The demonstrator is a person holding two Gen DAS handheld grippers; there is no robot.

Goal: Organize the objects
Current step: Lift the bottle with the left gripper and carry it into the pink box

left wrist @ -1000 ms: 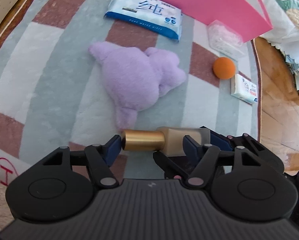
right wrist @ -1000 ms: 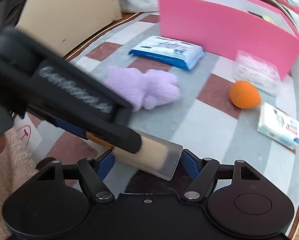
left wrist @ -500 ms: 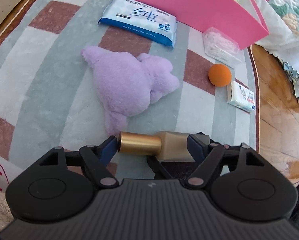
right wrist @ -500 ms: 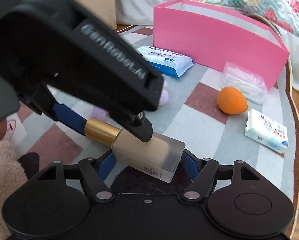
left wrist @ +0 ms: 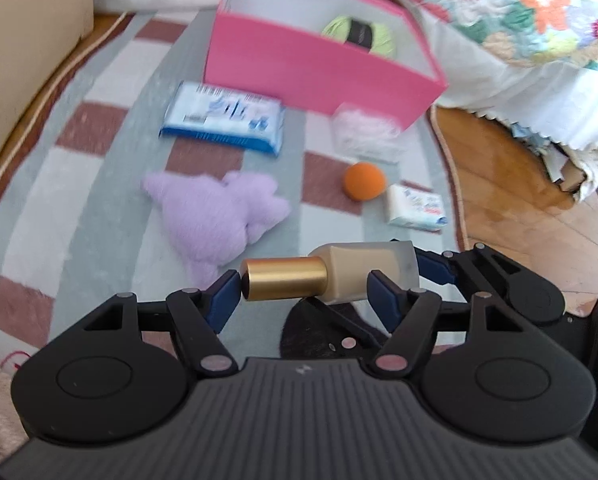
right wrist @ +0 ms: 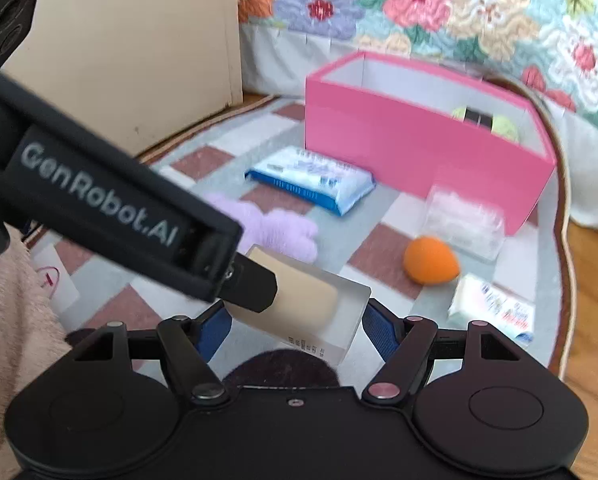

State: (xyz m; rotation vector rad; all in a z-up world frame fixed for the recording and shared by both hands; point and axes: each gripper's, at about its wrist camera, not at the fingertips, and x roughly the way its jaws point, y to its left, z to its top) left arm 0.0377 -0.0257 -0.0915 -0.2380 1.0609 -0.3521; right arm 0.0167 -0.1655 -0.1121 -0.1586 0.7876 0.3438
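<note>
Pinching one foundation bottle (left wrist: 363,276) between them, both pairs of fingers grip it above the rug (left wrist: 79,208): the left gripper (left wrist: 305,290), whose jaws just closed further, end to end from the gold cap; the right gripper (right wrist: 295,330) across the glass body. "GenRobot.AI" marks the left gripper. Beyond lie a purple plush (left wrist: 215,216), orange sponge (left wrist: 363,181), wipes pack (left wrist: 223,117) and pink box (left wrist: 319,68).
</note>
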